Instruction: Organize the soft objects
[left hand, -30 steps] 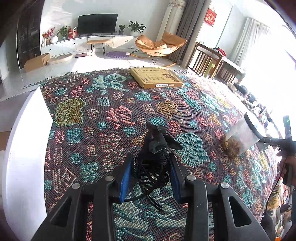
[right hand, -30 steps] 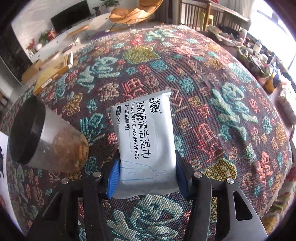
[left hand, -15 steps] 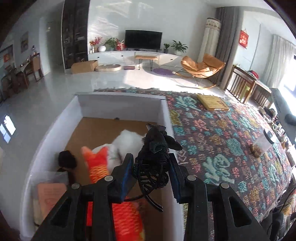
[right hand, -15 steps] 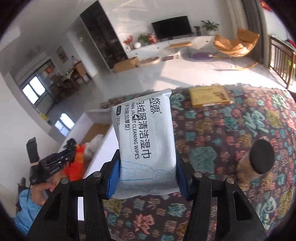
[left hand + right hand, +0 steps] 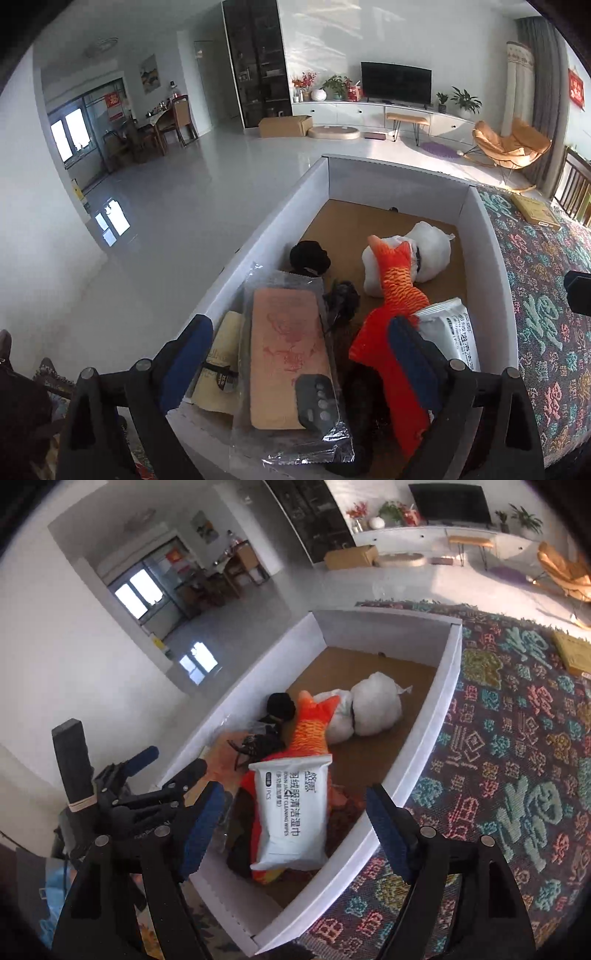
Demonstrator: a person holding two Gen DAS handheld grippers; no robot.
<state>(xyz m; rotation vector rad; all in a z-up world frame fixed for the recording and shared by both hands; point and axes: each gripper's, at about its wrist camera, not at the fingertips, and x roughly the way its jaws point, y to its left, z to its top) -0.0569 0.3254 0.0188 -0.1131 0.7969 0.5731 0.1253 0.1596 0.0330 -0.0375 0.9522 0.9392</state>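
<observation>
Both grippers hang over the white box (image 5: 432,716), jaws opening, nothing between them: left gripper (image 5: 299,354), right gripper (image 5: 295,827). Wipes pack (image 5: 291,812) lies on the orange fish toy (image 5: 310,727), covering its middle. Black tangled item (image 5: 258,744) beside it, hard to identify.

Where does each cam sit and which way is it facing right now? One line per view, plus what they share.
Left wrist: on the left gripper, angled down into the white box; its own two opening fingers show, nothing between them.
Right wrist: on the right gripper, angled down at the box's near end; own opening fingers show, plus the left gripper at lower left.
Shared: box, orange fish plush, wipes pack lying free on it, white bundle, patterned cloth, TV wall.
</observation>
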